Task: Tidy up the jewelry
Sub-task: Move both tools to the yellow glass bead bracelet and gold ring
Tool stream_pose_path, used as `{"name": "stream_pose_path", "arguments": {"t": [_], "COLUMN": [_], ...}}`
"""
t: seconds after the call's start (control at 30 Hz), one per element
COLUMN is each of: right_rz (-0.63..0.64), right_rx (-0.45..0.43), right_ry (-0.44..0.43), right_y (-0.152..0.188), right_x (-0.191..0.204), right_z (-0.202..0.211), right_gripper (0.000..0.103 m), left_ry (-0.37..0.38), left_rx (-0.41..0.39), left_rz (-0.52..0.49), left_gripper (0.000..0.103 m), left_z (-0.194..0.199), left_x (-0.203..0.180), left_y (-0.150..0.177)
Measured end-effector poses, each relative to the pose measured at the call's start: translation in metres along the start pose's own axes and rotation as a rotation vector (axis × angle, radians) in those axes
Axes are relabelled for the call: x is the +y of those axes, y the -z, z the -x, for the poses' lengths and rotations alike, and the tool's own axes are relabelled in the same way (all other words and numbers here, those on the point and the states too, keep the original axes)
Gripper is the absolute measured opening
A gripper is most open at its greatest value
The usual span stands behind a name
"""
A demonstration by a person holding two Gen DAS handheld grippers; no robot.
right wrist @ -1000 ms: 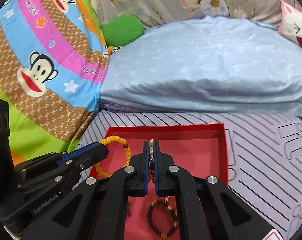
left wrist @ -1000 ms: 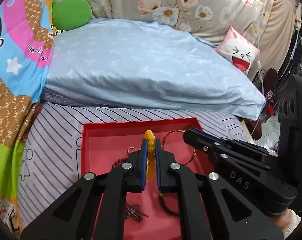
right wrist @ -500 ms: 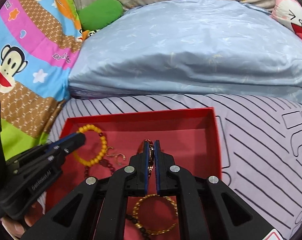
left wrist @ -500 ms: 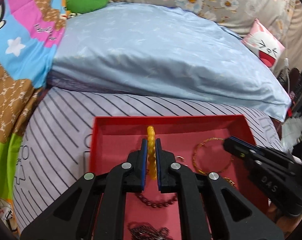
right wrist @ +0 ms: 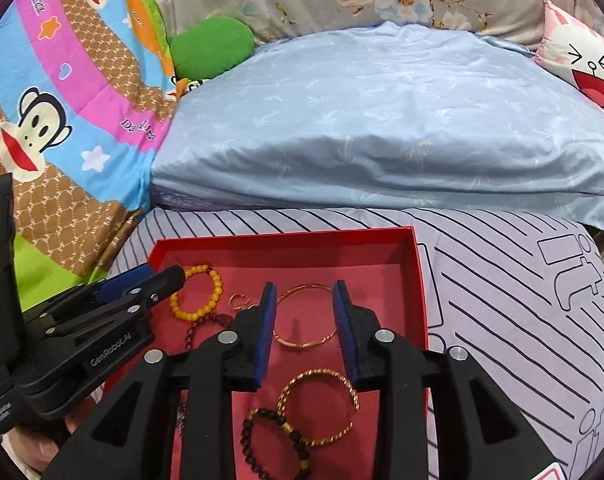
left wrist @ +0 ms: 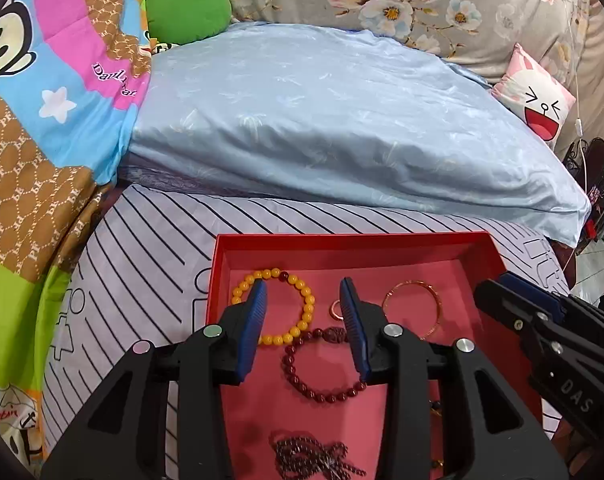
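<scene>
A red tray (left wrist: 350, 246) (right wrist: 418, 280) lies on the striped bed sheet and holds the jewelry. My left gripper (left wrist: 304, 292) is open and empty above the yellow bead bracelet (left wrist: 302, 288) (right wrist: 217, 284), which lies flat in the tray. A small gold ring (left wrist: 336, 308) and a dark red bead bracelet (left wrist: 322, 384) lie beside it. My right gripper (right wrist: 305, 294) is open and empty over a thin gold bangle (right wrist: 302, 344) (left wrist: 436, 304). A twisted gold bangle (right wrist: 342, 380) and a dark bead bracelet (right wrist: 257, 448) lie nearer the camera.
A light blue pillow (left wrist: 342, 120) lies just behind the tray. A colourful monkey blanket (left wrist: 41, 100) is on the left, with a green cushion (left wrist: 185, 12). A pink cartoon cushion (left wrist: 538, 100) sits at the right. A dark chain heap (left wrist: 310, 456) lies at the tray's near end.
Both grippers have opened. The left let go of the yellow bead bracelet and the right let go of the thin gold bangle; both pieces now lie in the tray.
</scene>
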State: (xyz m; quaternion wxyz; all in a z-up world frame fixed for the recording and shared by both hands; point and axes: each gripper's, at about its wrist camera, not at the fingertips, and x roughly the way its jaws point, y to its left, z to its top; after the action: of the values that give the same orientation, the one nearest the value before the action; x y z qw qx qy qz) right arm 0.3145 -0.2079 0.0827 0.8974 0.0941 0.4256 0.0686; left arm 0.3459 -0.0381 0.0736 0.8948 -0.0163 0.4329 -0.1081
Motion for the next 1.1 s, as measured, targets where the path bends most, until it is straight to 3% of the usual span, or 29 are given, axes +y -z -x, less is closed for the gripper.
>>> {"name": "stream_pose_path", "arguments": {"t": [0.4, 0.7, 1.1], "right_rz": [0.072, 0.034, 0.03], "right_rx": [-0.028, -0.027, 0.004], "right_ry": [-0.001, -0.02, 0.023], "right_y": [0.039, 0.085, 0.159], "right_x": [0.025, 0.025, 0.024], "right_z": [0.058, 0.102, 0.143], "right_gripper": [0.034, 0.034, 0.034], "left_ry": [0.024, 0.05, 0.043], "left_rx": [-0.059, -0.07, -0.063], "left_rz": [-0.028, -0.006, 0.006], "left_gripper": [0.037, 0.037, 0.042], "left_z": [0.066, 0.118, 0.162], "left_x": [-0.008, -0.002, 0.01], "left_y": [0.033, 0.079, 0.148]}}
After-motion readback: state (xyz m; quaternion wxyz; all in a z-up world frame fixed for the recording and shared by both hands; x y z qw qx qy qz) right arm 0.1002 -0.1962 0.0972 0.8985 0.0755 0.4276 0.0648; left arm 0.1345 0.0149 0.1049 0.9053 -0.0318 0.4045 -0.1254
